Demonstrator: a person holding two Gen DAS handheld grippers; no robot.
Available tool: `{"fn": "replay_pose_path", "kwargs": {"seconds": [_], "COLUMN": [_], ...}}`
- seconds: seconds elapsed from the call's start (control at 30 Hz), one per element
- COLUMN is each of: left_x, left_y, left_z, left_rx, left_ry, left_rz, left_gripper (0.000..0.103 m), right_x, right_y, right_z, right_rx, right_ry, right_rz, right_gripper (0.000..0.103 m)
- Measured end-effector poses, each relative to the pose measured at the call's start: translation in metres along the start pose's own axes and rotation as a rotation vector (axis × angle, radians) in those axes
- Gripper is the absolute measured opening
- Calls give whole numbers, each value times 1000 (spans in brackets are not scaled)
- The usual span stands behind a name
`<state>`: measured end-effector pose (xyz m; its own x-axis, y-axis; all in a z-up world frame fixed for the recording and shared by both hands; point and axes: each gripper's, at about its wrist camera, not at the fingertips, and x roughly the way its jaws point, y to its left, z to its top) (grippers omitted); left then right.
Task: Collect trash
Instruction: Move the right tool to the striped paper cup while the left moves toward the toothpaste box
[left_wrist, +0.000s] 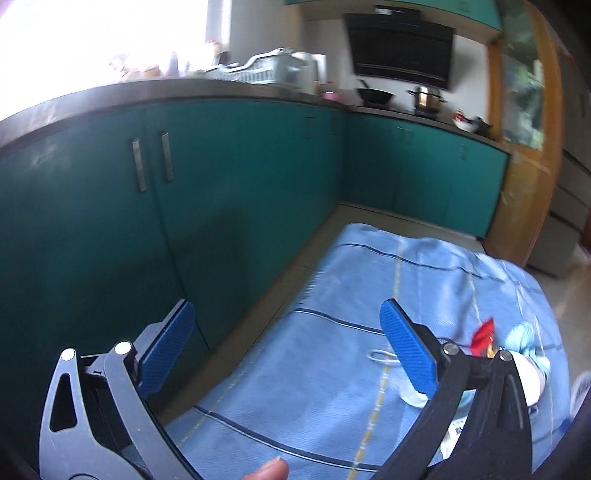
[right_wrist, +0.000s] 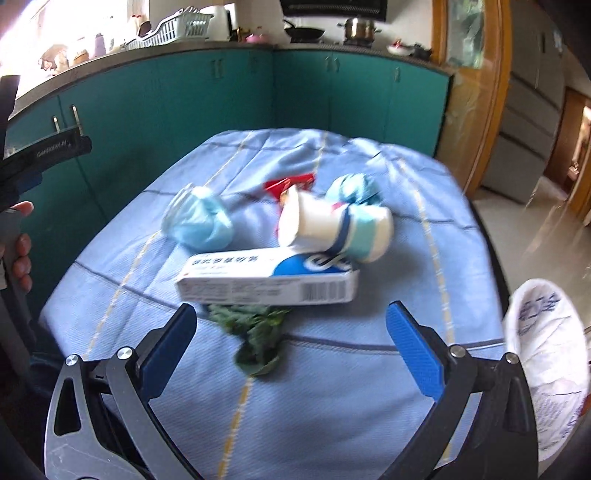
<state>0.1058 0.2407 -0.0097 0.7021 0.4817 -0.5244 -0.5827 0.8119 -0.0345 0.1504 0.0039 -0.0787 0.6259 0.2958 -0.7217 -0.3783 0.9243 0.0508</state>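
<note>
On the blue cloth (right_wrist: 332, 387) in front of you the trash waits untouched — your right gripper (right_wrist: 291, 343) and left gripper (left_wrist: 286, 345) both hang spread wide and empty, so next dip the right one onto the white box (right_wrist: 266, 280) just ahead.

Home kitchen: teal cabinets (right_wrist: 177, 107) w/ counter, range hood (left_wrist: 400, 46), wok (right_wrist: 304, 33), pot (right_wrist: 358, 27), dish rack (right_wrist: 171, 26).

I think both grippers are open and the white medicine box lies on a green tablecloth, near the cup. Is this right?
Not quite: the tablecloth is light blue, as the right wrist view shows. The rest holds: the left gripper and right gripper are open, and the medicine box lies beside the cup.
</note>
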Motion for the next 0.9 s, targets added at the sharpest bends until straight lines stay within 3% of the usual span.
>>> {"fn": "replay_pose_path", "kwargs": {"seconds": [0.1, 0.27, 0.33, 0.63, 0.8, 0.9], "left_x": [4, 6, 8, 8, 8, 6], "left_y": [14, 14, 10, -9, -18, -22], "left_z": [1, 0, -2, -9, -11, -12], "left_rx": [-62, -54, -39, 9, 30, 35], "left_ry": [24, 43, 57, 84, 94, 88], "left_rz": [1, -24, -38, -132, -171, -196], "left_gripper": [100, 100, 100, 100, 100, 100], "right_x": [7, 18, 16, 14, 17, 22], "right_y": [16, 41, 35, -42, -37, -21], "right_z": [0, 8, 14, 18, 29, 41], "right_rx": [-26, -110, -93, 158, 166, 111], "right_ry": [24, 10, -15, -2, -25, -62], "right_rz": [36, -27, -78, -90, -34, -89], "right_gripper": [100, 100, 100, 100, 100, 100]}}
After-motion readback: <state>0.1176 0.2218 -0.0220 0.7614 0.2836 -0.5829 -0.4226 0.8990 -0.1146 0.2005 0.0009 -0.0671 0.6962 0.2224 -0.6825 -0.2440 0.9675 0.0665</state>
